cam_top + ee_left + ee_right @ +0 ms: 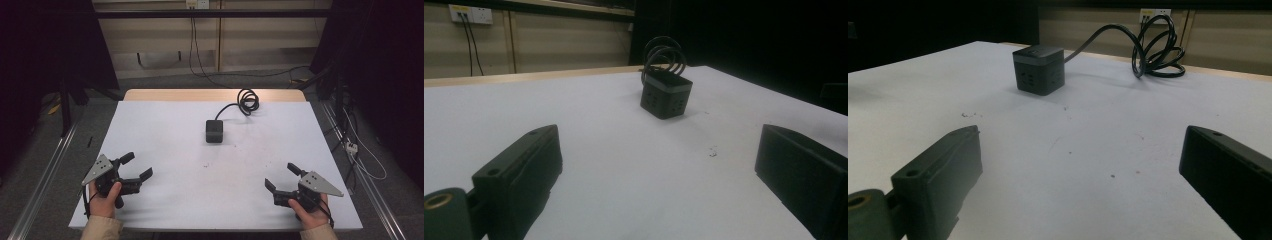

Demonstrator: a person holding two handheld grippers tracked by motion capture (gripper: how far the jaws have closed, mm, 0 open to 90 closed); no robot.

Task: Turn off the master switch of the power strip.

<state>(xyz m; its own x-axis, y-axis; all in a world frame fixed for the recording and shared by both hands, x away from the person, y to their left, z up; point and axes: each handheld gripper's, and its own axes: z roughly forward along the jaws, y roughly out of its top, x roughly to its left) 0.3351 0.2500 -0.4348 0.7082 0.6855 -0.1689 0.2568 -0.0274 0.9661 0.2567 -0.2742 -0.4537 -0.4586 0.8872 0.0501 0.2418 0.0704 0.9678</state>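
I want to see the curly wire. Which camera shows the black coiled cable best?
The right gripper view: the black coiled cable shows loop by loop, leading to the black cube socket. The high view shows it small; in the left gripper view the cube hides part of it.

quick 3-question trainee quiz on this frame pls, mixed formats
1. True or false: the black cube socket is held between the jaws of the left gripper.
2. Where does the coiled cable lie relative to the cube? A) in front of it, nearer the person B) behind it, toward the far edge of the white table C) on top of it
3. Fill in: the jaws of the right gripper stand ____, with nothing between them.

Key: 1. False, the cube stands alone mid-table and both grippers rest near the front edge. 2. B. 3. open.
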